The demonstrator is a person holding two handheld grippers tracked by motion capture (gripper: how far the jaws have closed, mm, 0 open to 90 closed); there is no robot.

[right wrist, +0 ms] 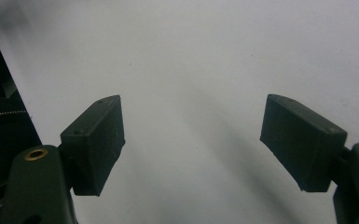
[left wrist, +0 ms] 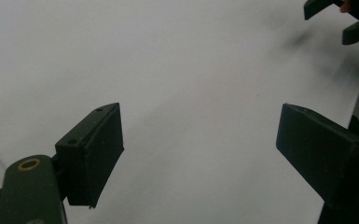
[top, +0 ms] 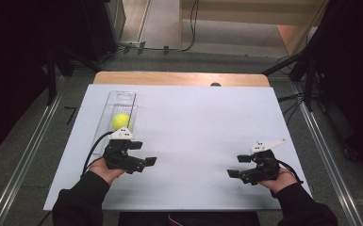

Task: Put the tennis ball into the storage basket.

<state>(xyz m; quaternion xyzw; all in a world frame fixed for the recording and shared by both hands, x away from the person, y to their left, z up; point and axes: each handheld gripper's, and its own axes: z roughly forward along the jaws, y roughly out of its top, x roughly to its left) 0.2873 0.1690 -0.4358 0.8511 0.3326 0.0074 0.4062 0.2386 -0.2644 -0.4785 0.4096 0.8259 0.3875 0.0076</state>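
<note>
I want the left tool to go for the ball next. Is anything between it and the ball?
Nothing separate. The ball lies in the clear tray, just beyond the left tool, whose jaws point toward the table's middle, away from the ball. Only the tray's low clear wall surrounds the ball, so it looks reachable from above.

Right gripper (right wrist: pixel 193 140) is looking down its own two black jaws, which come up from the bottom corners and sit wide apart with nothing between them. Behind the gap it's all plain white board (right wrist: pixel 200 60), with soft shadows trailing off each jaw. At the left, the board's edge runs diagonally, with something dark past it that I can't make out.
</note>
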